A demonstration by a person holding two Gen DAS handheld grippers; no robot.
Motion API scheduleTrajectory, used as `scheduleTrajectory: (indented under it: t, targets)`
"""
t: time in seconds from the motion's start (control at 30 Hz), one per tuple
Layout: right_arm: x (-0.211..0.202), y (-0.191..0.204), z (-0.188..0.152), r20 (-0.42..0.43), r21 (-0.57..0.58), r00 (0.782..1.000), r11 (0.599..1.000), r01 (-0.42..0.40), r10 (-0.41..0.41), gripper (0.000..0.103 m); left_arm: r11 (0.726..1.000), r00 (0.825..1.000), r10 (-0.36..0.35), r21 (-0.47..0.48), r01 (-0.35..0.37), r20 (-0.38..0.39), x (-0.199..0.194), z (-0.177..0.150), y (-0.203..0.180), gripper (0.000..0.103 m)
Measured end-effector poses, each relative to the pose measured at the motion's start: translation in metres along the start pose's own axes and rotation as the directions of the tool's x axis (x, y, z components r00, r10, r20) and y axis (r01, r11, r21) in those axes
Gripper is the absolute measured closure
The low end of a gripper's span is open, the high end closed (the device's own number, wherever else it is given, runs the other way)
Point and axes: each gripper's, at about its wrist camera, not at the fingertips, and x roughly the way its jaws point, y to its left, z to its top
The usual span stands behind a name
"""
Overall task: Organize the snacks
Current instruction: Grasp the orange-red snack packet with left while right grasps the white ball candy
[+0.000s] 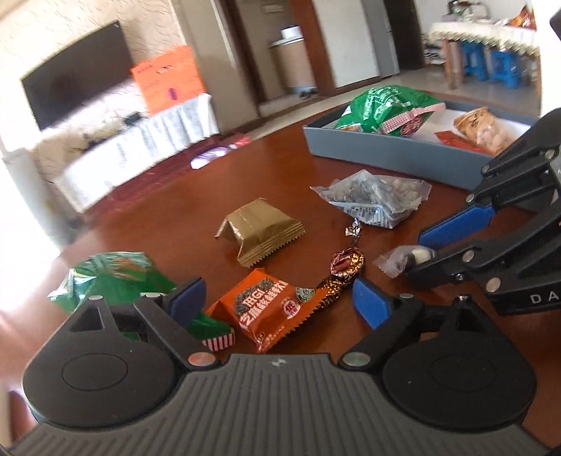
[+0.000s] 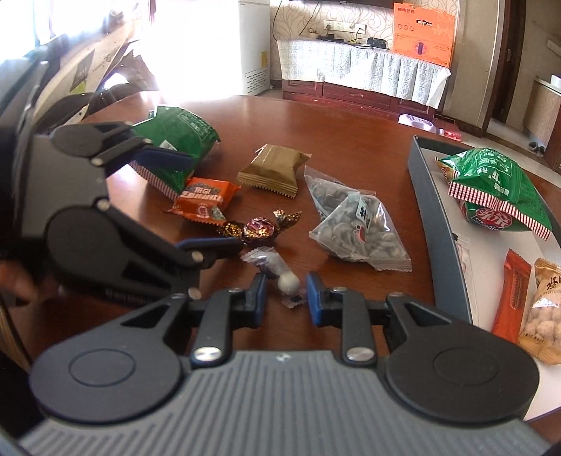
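Observation:
Loose snacks lie on the brown table (image 1: 168, 207). My left gripper (image 1: 280, 298) is open over an orange packet (image 1: 270, 308), beside a foil candy (image 1: 345, 263), with a green bag (image 1: 112, 277) at its left finger. My right gripper (image 2: 284, 293) is open around a small clear wrapper with a white ball (image 2: 289, 282), which also shows in the left wrist view (image 1: 408, 259). A gold packet (image 1: 259, 231) and a clear nut bag (image 1: 375, 198) lie farther out. The grey tray (image 2: 438, 224) holds a green bag (image 2: 491, 182), an orange bar (image 2: 512, 291) and a peanut bag (image 2: 541, 315).
The tray stands at the table's right side in the right wrist view. Beyond the table are a TV (image 1: 77, 73), a cloth-covered cabinet (image 2: 361, 70) with an orange box (image 2: 422, 31), and another table with blue stools (image 1: 491, 63).

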Motion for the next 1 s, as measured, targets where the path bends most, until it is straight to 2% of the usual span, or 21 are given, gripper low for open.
scheduleTrajectory:
  t: [0.13,0.2,0.23,0.27,0.4,0.57,0.73,0.83,1.0]
  targets:
    - [0.001,0.002,0.001,0.002,-0.011,1.000,1.000,-0.005,0.005,0.075,0.998,0.998,-0.063,-0.004,0.063,0.004,0.003,0.000,0.009,0.012]
    - [0.002,0.004,0.001,0.002,-0.021,1.000,1.000,0.000,0.000,0.075,0.997,0.997,-0.079,-0.017,0.079,0.005,0.004,0.001,0.010,0.020]
    - [0.002,0.003,0.001,0.002,-0.020,1.000,1.000,0.002,-0.002,0.075,0.997,0.997,-0.074,-0.017,0.074,0.006,0.004,0.000,0.010,0.024]
    - [0.002,0.003,0.001,0.003,-0.016,1.000,1.000,0.003,-0.003,0.075,0.997,0.998,-0.069,-0.018,0.069,0.009,0.003,0.000,0.009,0.035]
    - [0.002,0.004,0.001,0.007,-0.015,1.000,1.000,0.013,-0.013,0.075,1.000,1.000,-0.024,-0.015,0.024,0.007,-0.003,-0.002,0.002,0.044]
    - [0.000,0.006,0.000,0.013,-0.016,1.000,1.000,0.022,-0.022,0.076,0.998,0.998,0.054,-0.014,-0.054,-0.012,-0.013,-0.004,-0.014,0.049]
    - [-0.008,0.005,-0.002,0.031,-0.007,0.999,1.000,0.022,-0.022,0.077,0.988,0.989,0.147,-0.035,-0.148,-0.028,-0.026,-0.008,-0.037,0.051]
    - [-0.014,0.002,-0.003,0.039,0.001,0.999,1.000,0.019,-0.019,0.077,0.984,0.984,0.175,-0.028,-0.176,-0.018,-0.040,-0.013,-0.053,0.051]
    - [-0.023,0.001,-0.006,0.051,0.003,0.999,1.000,0.010,-0.010,0.077,0.979,0.982,0.188,-0.076,-0.189,-0.016,-0.062,-0.025,-0.075,0.051]
